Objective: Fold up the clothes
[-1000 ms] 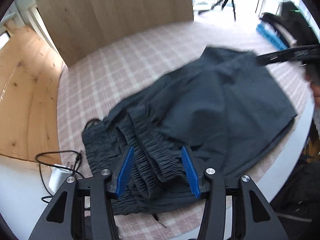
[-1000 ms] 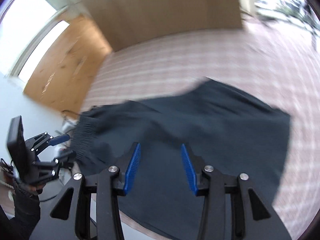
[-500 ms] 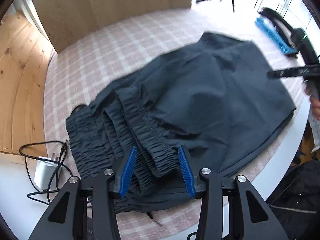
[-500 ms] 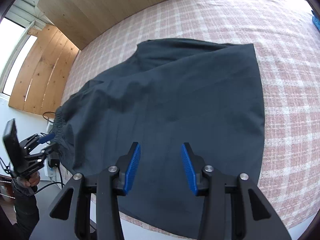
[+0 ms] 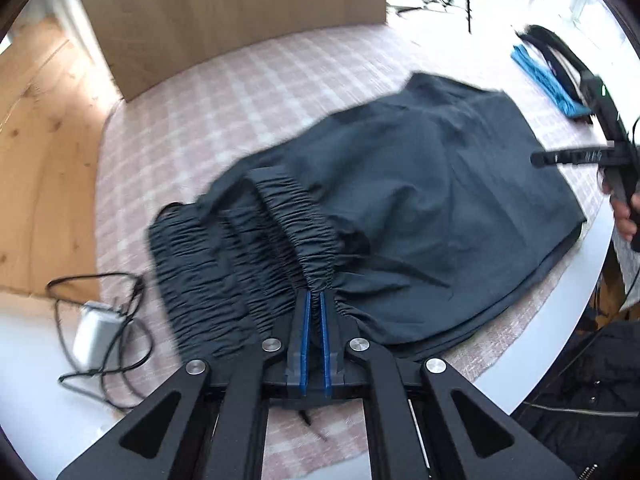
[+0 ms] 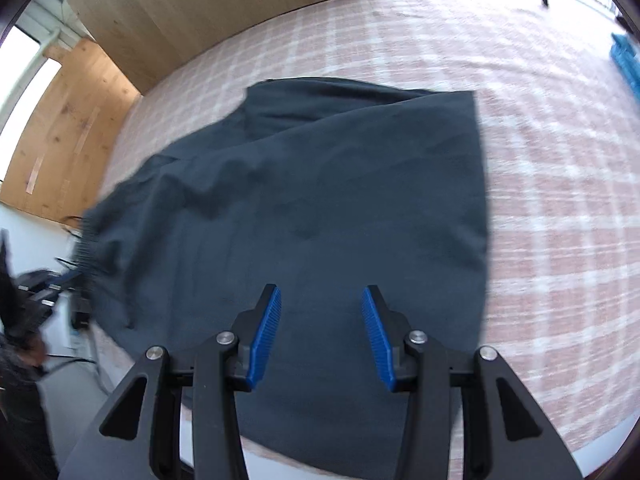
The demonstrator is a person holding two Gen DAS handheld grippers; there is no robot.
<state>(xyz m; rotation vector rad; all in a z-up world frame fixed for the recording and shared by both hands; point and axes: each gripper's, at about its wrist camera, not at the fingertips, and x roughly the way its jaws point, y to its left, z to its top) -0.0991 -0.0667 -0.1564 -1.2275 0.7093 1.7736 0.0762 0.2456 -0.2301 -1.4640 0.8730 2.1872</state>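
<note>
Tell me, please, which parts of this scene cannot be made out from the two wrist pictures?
- Left wrist view: the drawstring end disappears behind the left gripper, which is shut on the dark shorts' elastic waistband.
- Left wrist view: the charger and its cable are motion-blurred.
- Right wrist view: the shorts' near hem is hidden by the right gripper.
- Right wrist view: the blue item is cut off by the frame edge.

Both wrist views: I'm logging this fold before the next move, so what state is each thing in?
dark shorts: spread on the checked tablecloth, waistband bunched in ridges.
elastic waistband: one ridge pinched.
left tongs: shut on the waistband.
right tongs: open over the shorts, nothing between the pads.
white charger: lying beside the cloth, cable tangled.
</note>
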